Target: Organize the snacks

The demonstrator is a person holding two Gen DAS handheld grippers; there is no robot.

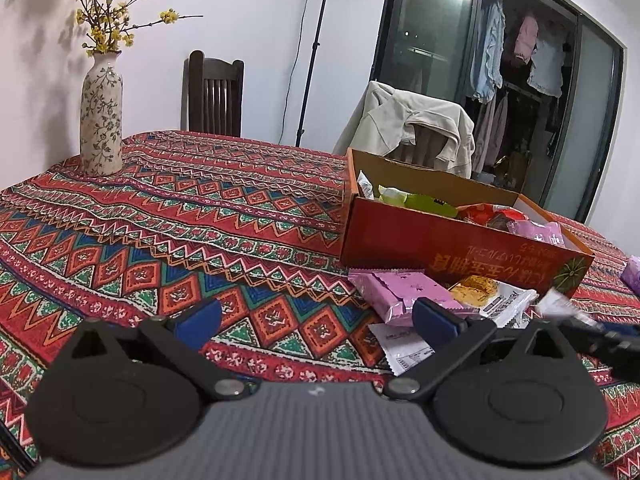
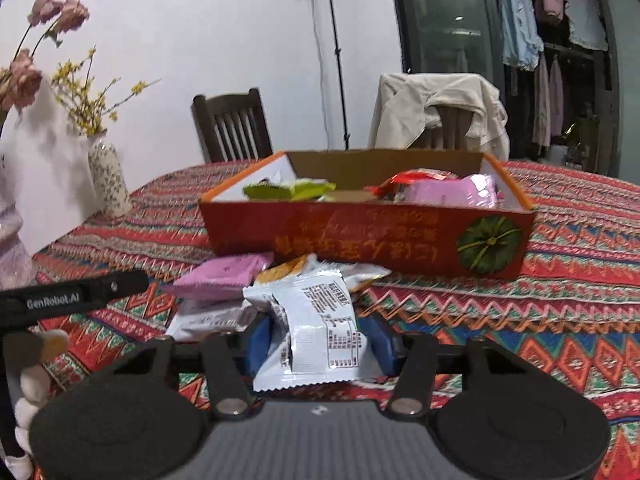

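right gripper (image 2: 318, 344): fingers clamped on the white snack packet (image 2: 310, 334), low over the desk (image 2: 520, 320)
left gripper (image 1: 316, 322): fingers spread wide, nothing between them
box (image 2: 360, 240): red, already part filled — just behind the loose pile
pile: pink packet (image 2: 224, 274) beside the white one
risk: grip sits on crinkly film — packet may slip or snag the box wall

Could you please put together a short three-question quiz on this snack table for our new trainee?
1. True or false: the left gripper holds a packet.
2. What does the right gripper clamp?
A. white printed snack packet
B. pink flat packet
3. Where do the loose packets lie relative to the red cardboard box?

Key: 1 false, it is open and empty. 2 A. 3 On the patterned tablecloth, against the box's near wall.
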